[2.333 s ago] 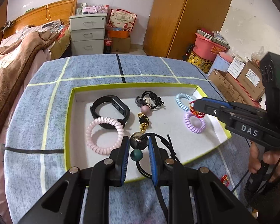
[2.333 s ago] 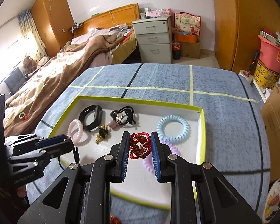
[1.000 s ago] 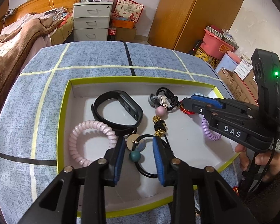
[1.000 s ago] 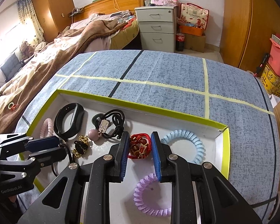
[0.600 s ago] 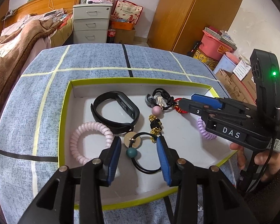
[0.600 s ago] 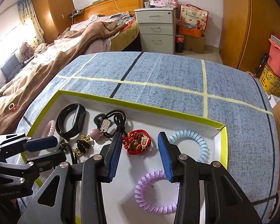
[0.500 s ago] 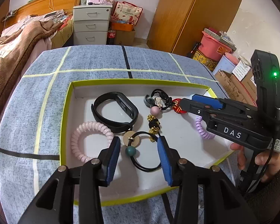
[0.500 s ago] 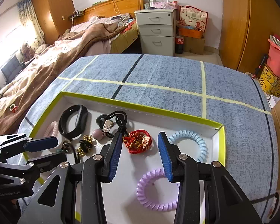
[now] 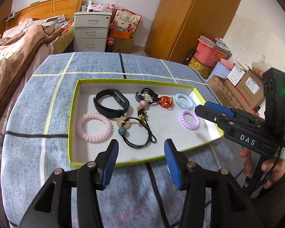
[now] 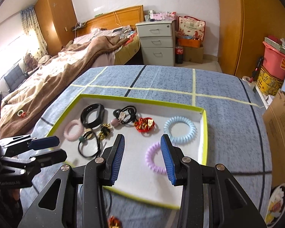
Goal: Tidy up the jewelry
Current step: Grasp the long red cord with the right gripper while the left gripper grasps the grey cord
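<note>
A white tray with a yellow-green rim [image 9: 72, 114] [image 10: 204, 133] lies on the blue cloth table. In it lie a black wristband [image 9: 112, 102], a pink coil tie [image 9: 94, 127], a black cord with a green bead [image 9: 136, 133], a red knot charm [image 9: 166, 101] [image 10: 145, 124], a light blue coil [image 10: 180, 128] and a purple coil [image 9: 189, 118] [image 10: 155, 158]. My left gripper [image 9: 141, 163] is open and empty at the tray's near edge. My right gripper [image 10: 142, 157] is open and empty above the tray's near right part.
A small red and gold trinket [image 10: 114, 222] lies on the cloth near the front edge. A bed [image 10: 57, 76] stands to the left, drawers [image 10: 155, 41] behind, boxes [image 9: 237, 83] to the right.
Both grippers opened and let go: the left released the black beaded cord, the right released the red charm. Both then pulled back toward the tray's near edge.
</note>
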The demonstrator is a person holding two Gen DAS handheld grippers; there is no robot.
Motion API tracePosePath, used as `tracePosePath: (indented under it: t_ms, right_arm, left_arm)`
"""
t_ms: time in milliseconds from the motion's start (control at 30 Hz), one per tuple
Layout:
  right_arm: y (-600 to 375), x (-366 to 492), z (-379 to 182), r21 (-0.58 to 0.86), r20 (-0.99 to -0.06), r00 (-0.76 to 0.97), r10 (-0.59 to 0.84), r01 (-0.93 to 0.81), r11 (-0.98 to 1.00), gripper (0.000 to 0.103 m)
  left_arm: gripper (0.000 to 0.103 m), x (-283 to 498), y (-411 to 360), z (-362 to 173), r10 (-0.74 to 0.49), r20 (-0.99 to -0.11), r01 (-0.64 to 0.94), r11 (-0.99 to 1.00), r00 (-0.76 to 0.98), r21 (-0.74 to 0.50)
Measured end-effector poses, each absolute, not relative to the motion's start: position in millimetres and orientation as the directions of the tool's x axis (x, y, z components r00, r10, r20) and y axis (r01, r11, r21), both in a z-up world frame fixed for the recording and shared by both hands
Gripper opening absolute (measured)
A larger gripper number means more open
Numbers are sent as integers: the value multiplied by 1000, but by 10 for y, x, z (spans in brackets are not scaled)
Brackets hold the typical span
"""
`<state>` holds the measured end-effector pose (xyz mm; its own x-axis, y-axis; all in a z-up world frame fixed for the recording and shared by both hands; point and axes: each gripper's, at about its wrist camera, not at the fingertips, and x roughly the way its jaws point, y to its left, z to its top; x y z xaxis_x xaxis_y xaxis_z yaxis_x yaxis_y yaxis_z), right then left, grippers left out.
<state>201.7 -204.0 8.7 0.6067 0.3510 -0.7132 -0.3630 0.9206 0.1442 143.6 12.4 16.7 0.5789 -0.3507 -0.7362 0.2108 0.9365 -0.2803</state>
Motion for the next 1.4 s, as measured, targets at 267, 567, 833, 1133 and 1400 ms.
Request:
tracePosePath:
  t_ms: [267,567,833,1133,1400]
  right_arm:
    - [-2138,1585,21,138,-724,589,359,-386,912,41]
    - [-2217,1228,-137,172,-727,551,410,-431,886,41]
    - [-2042,1167,-334,153,-769,487,414,-489,859,41]
    - [-1912,1098,-423,69,-805,477,352,-515,855,41]
    - [-1974,1055,-432,28,-809,505,301,-477,878,40]
  left_arm:
    - [52,1185,115,179,-369,-720,217,929,588,-299]
    - [52,1023,88,95,-376,-726,214,926,576,-310]
    - [52,940,104,37,-362,-735,193,932,573,-308]
    - [52,936,62,0,-352,-745,184,936,566,-302]
    - [52,953,-2,-24,-353,-753,192,935,555,-297]
